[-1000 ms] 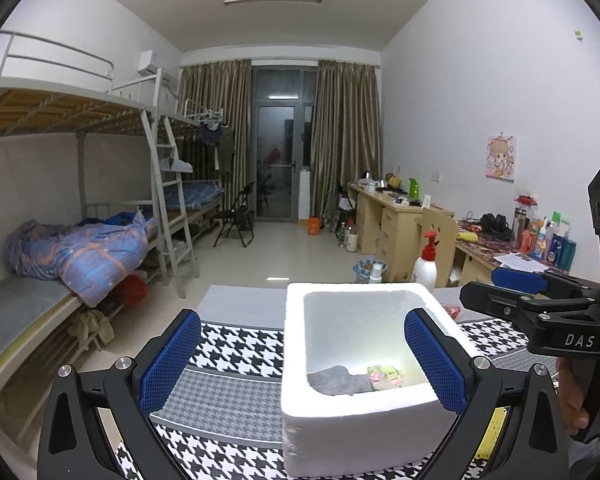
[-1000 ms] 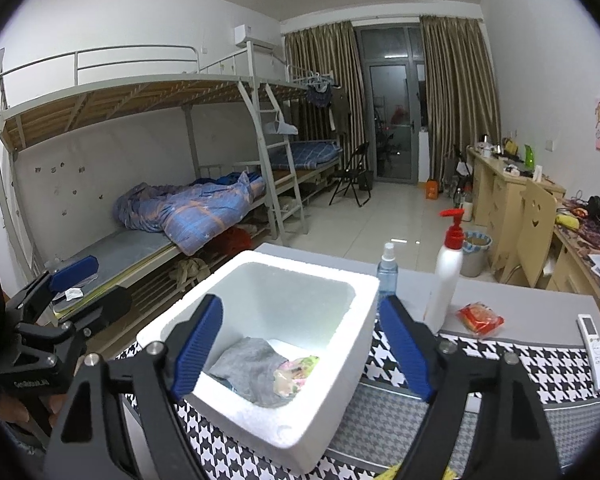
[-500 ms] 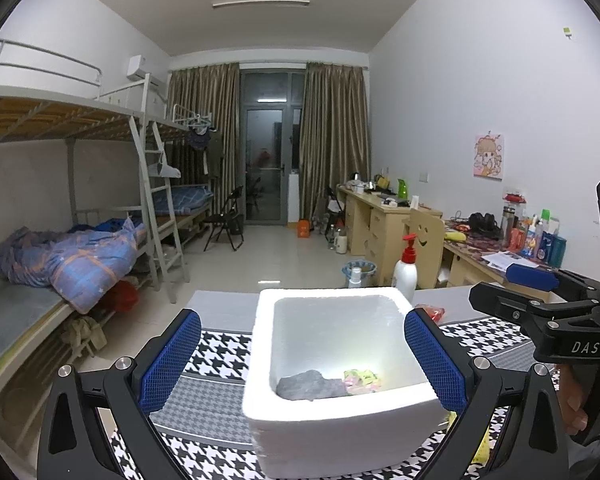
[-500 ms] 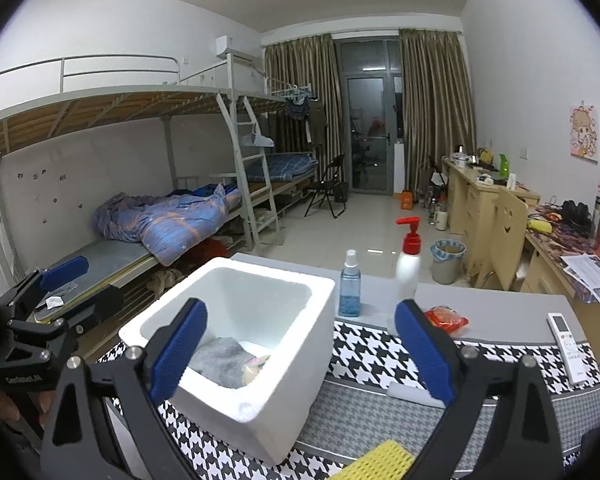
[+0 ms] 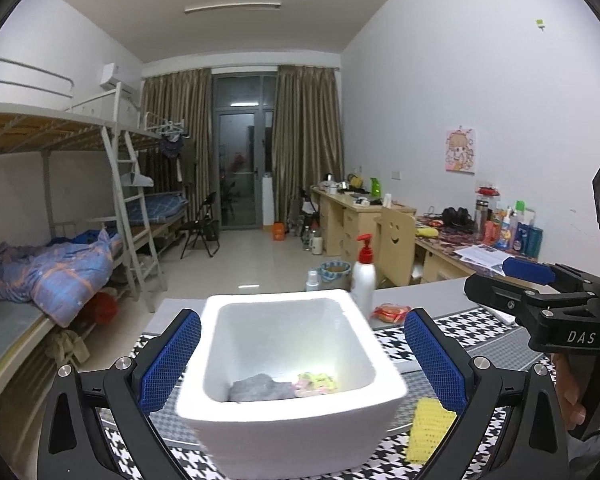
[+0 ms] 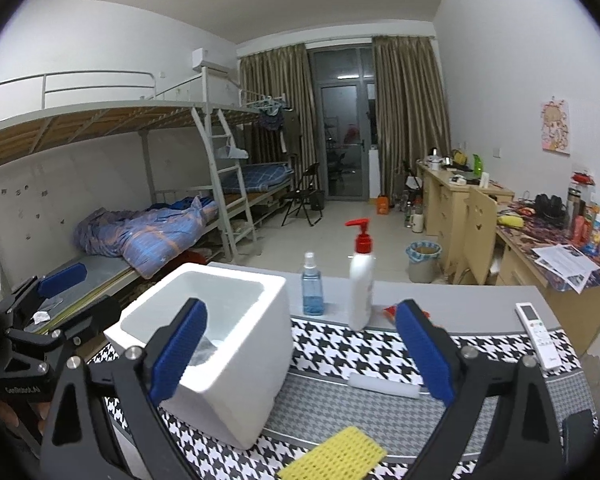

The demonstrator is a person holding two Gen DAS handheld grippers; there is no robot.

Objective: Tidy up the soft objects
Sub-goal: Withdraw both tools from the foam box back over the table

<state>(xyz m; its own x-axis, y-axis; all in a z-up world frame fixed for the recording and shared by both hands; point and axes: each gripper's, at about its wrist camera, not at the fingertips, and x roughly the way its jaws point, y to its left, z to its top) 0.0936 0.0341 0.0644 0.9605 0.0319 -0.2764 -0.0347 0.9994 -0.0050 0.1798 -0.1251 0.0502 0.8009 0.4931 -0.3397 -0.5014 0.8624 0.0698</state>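
A white foam box (image 5: 288, 416) stands on the houndstooth mat. In it lie a grey cloth (image 5: 260, 386) and a yellow-pink soft item (image 5: 316, 382). My left gripper (image 5: 304, 360) is open, its blue pads framing the box without pressing on it. A yellow sponge (image 5: 428, 428) lies on the mat right of the box. In the right wrist view the box (image 6: 236, 360) sits low left and the sponge (image 6: 336, 456) lies near the bottom edge. My right gripper (image 6: 302, 354) is open wide with nothing held. A white foam strip (image 6: 384, 386) lies on the mat beyond the sponge.
A blue spray bottle (image 6: 312, 292), a white pump bottle (image 6: 360, 284), a red packet (image 6: 390, 312) and a remote (image 6: 536, 332) stand along the table's far side. The other gripper (image 6: 60, 276) is at the left. Bunk beds and desks line the room behind.
Both views have slid rightward, so the box now sits further left. The yellow sponge has come into view. The right gripper's jaws have widened a little.
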